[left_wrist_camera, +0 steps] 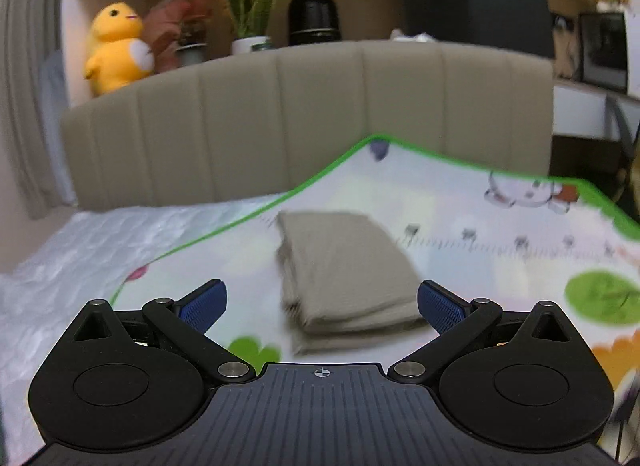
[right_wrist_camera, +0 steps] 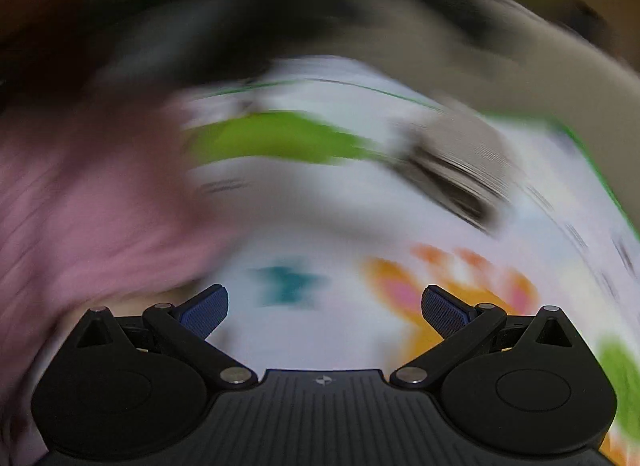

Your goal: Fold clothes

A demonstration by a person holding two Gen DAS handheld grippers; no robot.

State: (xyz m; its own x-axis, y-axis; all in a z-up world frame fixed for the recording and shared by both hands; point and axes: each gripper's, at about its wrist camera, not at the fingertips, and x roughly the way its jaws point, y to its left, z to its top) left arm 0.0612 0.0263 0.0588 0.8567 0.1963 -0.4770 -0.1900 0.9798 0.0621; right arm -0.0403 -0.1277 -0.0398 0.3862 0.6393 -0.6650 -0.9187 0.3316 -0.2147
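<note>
— While a yellow plush chick (left_wrist_camera: 114, 47) sits far left on the shelf behind the padded headboard (left_wrist_camera: 304, 121), where does the clothing lie?

— A folded taupe garment (left_wrist_camera: 346, 278) rests on the cartoon play mat (left_wrist_camera: 500, 234), which is spread over the bed; potted plants (left_wrist_camera: 250, 15) and a black canister (left_wrist_camera: 314, 19) stand to the chick's right, above the headboard.

— And the left gripper (left_wrist_camera: 322, 308)?

— Its blue pads (left_wrist_camera: 204, 306) are spread wide on either side of the garment's near end, gripping nothing; whether they touch the cloth cannot be told.

— What does the right wrist view show?

— Heavy blur. A pink cloth (right_wrist_camera: 80, 205) fills the left, the mat the middle, and a greyish-taupe shape, perhaps the garment, lies upper right. The right gripper (right_wrist_camera: 324, 312) is also spread wide and empty above the mat.
</note>
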